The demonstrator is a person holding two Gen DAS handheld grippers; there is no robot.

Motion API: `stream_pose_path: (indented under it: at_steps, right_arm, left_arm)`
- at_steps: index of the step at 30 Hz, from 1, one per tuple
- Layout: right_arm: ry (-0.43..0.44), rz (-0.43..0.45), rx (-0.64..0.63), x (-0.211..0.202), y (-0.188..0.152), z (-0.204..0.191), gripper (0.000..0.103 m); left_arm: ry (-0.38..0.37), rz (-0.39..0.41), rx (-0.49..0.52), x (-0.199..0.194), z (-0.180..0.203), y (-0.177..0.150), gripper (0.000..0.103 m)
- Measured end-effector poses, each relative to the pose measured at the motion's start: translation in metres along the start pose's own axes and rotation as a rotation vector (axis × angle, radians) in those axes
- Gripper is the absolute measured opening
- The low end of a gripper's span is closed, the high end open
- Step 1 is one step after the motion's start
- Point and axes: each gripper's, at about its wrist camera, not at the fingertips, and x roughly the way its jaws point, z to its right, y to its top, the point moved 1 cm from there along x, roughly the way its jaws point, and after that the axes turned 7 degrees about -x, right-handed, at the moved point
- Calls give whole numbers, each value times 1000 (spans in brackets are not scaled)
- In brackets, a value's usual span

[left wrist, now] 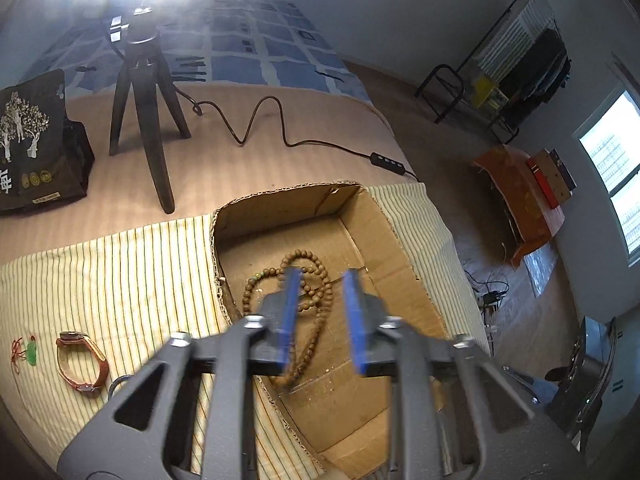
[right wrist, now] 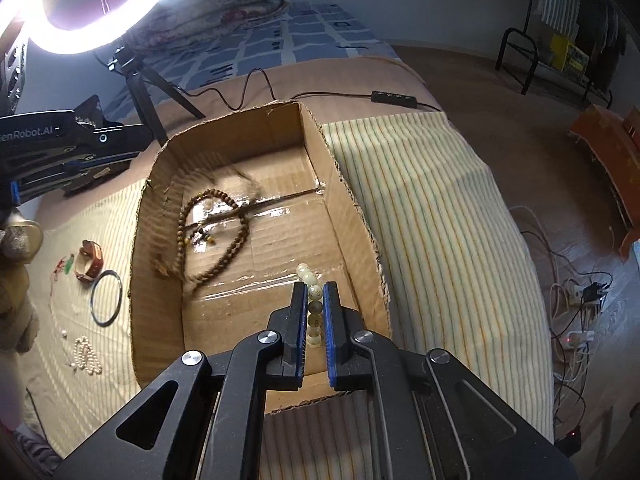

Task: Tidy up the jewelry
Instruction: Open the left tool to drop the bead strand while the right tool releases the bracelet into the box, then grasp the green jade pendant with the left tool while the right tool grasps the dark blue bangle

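An open cardboard box (left wrist: pixel 396 232) (right wrist: pixel 344 196) sits on a striped cloth. A brown wooden bead necklace (left wrist: pixel 316 280) (right wrist: pixel 212 236) lies on its floor. My left gripper (left wrist: pixel 322 276) is open and empty, hovering just above the necklace. My right gripper (right wrist: pixel 314 292) is shut on a pale bead bracelet (right wrist: pixel 314 296) and holds it over the box's near right part. Left of the box on the cloth lie a brown leather watch (left wrist: pixel 82 360) (right wrist: pixel 90 266), a green pendant on red cord (left wrist: pixel 31 354) (right wrist: pixel 69 265), a dark bangle (right wrist: pixel 106 298) and a pearl strand (right wrist: pixel 86 356).
A black tripod (left wrist: pixel 148 120) with a ring light (right wrist: pixel 108 4) stands behind the box, its cable (left wrist: pixel 256 124) running right. A dark printed bag (left wrist: pixel 34 144) lies at the far left. The bed edge drops off to the right, with floor clutter below.
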Motion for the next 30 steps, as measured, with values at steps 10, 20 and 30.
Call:
stream_pose_path:
  at_steps: [10, 20, 30]
  right_arm:
    - [3, 25, -17, -7, 4, -7, 12]
    - [30, 100, -14, -23, 10, -12, 50]
    - [48, 125, -91, -23, 15, -45, 56]
  left_arm:
    - [32, 43, 7, -21, -14, -4, 34]
    - [81, 134, 33, -69, -43, -7, 34]
    - [175, 211, 2, -118, -109, -12, 38]
